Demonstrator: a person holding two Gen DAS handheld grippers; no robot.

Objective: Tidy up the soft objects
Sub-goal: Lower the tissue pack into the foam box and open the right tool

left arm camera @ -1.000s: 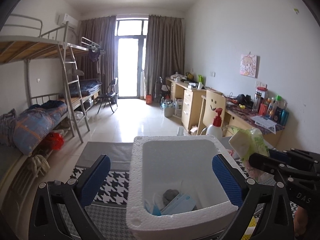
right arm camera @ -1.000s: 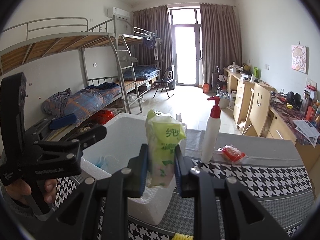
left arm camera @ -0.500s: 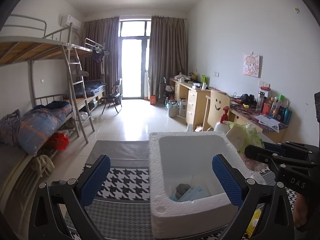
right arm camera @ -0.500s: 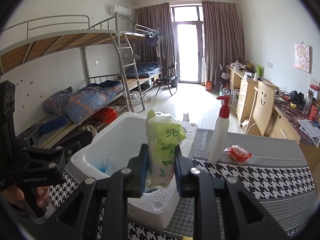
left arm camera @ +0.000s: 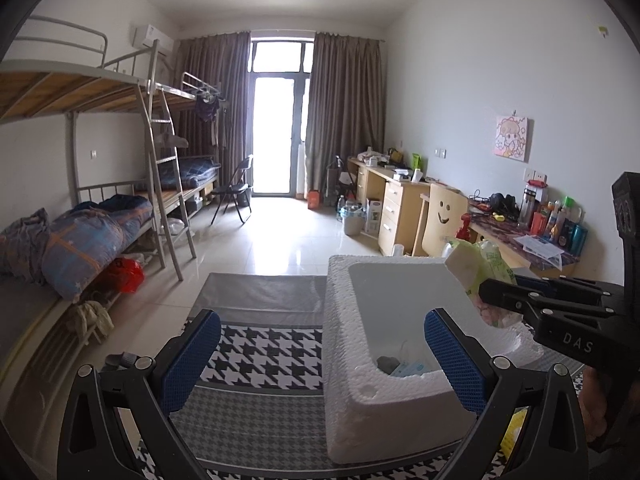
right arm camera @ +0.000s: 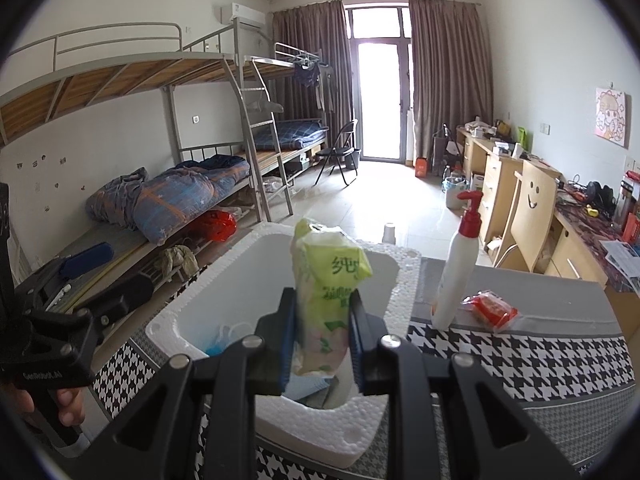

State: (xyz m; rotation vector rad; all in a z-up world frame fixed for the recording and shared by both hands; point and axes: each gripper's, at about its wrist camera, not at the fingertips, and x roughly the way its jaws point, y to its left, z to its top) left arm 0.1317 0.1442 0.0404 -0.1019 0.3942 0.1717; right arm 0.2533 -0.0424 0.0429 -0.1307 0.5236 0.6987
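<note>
The right gripper [right arm camera: 322, 334] is clamped on a green tissue pack [right arm camera: 326, 300], its blue pads pressed into the pack's lower half, and the pack is held over the open white foam box [right arm camera: 396, 308]. Compared with a second ago, the box is seen more directly beneath the pack in the right wrist view, and it is shifted to the right in the left wrist view, so both grippers have been carried sideways across the houndstooth mat [right arm camera: 520, 360]. A release into the box is judged to be close. The left gripper [left arm camera: 320, 360] is held with its jaws wide apart and nothing between them, just left of the box. The pack's long axis is upright, with its crumpled top pointing to the ceiling and leaning slightly left. A pump bottle [right arm camera: 456, 272] and a red packet [right arm camera: 492, 312] are left on the mat beside the box.
</note>
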